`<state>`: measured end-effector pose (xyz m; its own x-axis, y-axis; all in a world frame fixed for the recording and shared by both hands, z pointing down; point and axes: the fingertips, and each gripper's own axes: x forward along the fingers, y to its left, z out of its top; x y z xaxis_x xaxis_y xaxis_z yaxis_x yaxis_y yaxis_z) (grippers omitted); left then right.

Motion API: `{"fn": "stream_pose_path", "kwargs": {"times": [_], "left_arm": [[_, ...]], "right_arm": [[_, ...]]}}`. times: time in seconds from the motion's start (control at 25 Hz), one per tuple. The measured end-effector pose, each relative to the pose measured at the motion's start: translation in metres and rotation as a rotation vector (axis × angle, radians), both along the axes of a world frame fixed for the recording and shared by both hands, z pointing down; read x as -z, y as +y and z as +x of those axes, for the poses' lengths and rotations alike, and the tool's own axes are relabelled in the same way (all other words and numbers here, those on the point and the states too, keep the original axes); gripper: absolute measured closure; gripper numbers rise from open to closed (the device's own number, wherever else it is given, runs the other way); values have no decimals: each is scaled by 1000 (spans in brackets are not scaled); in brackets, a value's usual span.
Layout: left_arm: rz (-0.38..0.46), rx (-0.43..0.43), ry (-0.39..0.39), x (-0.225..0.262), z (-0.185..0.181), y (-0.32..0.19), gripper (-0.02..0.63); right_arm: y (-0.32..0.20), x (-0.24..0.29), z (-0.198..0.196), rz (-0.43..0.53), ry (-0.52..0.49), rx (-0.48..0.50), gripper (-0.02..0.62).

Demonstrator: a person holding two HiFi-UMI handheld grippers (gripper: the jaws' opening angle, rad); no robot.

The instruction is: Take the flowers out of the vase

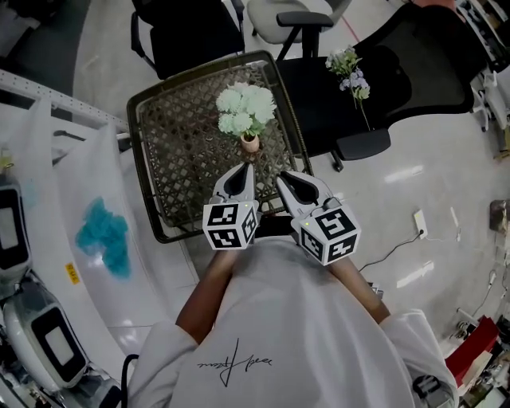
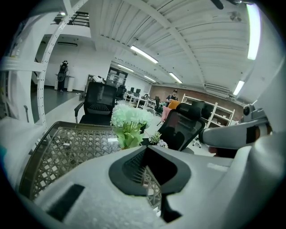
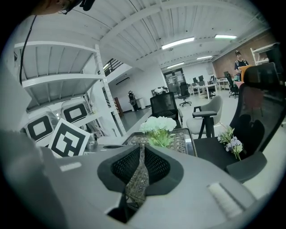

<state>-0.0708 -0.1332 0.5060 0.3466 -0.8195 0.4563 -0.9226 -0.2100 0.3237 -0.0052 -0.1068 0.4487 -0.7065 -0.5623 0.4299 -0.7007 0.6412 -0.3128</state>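
Two tools: left tool (image 1: 248,166) and right tool (image 1: 281,176) are hovering with jaws together, gripping nothing. One vase (image 1: 249,143) is standing on the tabletop (image 1: 171,159) just ahead of both, its one bunch of flowers (image 1: 245,109) hiding most of it. One sprig (image 1: 351,76) is lying on the chair (image 1: 315,107) beyond the right tool.

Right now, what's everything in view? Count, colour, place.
lattice tray: 1, grey-brown, in front of the person
vase: 1, tan, on the tray's far side
flower bunch: 1, white-green, standing in the vase
flower sprig: 1, purple-white, lying on the black office chair
other chairs: 2, one black, one light grey, beyond the tray
power strip: 1, white, floor at right
blue bundle: 1, under clear plastic, left
left gripper: grey, shut, empty, near the vase
right gripper: grey, shut, empty, beside it
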Motion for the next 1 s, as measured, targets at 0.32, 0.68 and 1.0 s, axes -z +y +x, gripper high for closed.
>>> {"fn": "stream_pose_path", "kwargs": {"times": [0.32, 0.68, 1.0], "left_arm": [[-2, 24, 7, -12, -7, -15, 578], [-17, 19, -2, -30, -4, -24, 534], [-19, 44, 34, -38, -1, -33, 509]], "right_arm": [[-1, -8, -3, -17, 34, 19, 554], [-3, -14, 1, -32, 45, 15, 548], [-7, -17, 14, -40, 61, -7, 546]]}}
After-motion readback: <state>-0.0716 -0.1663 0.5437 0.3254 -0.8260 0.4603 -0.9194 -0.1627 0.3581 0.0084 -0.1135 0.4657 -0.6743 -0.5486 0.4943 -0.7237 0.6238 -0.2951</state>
